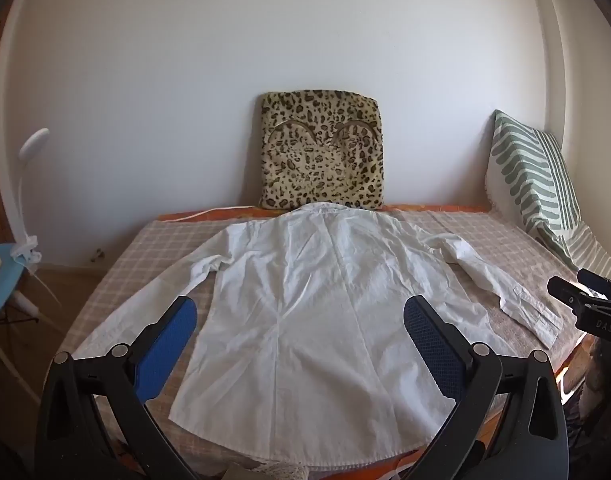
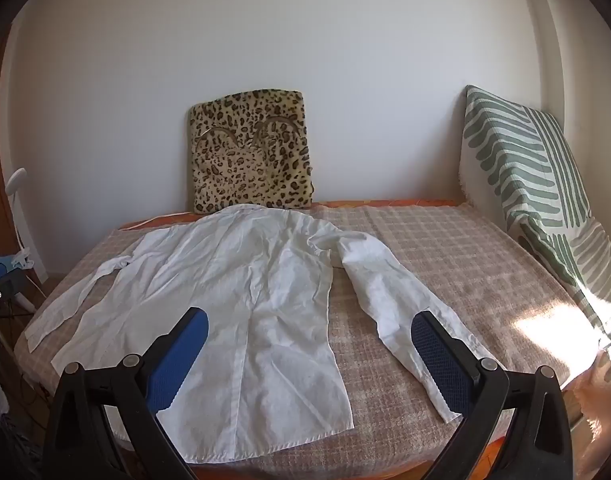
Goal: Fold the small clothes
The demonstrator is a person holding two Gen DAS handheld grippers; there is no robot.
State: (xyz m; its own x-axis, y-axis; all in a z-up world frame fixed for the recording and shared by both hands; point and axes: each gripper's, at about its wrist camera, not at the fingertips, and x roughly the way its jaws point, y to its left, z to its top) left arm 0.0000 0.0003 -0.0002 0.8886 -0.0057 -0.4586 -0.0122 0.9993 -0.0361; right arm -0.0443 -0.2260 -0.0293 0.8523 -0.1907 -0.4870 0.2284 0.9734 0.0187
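Observation:
A white long-sleeved shirt [image 1: 313, 304] lies flat, back side up, on the checked bed cover [image 1: 153, 248], collar toward the wall and both sleeves spread out. In the right wrist view the shirt [image 2: 241, 300] fills the left half of the bed, its right sleeve [image 2: 389, 304] running toward me. My left gripper [image 1: 301, 316] hovers open above the shirt's lower half, nothing between its blue pads. My right gripper [image 2: 309, 332] is open too, above the shirt's hem side and the right sleeve. The right gripper [image 1: 585, 304] also shows at the right edge of the left wrist view.
A leopard-print cushion [image 1: 321, 152] leans on the wall behind the collar. A green-striped pillow [image 2: 525, 176] stands at the right end of the bed. A white clip lamp [image 1: 27, 200] and a blue surface [image 1: 1, 276] are left of the bed.

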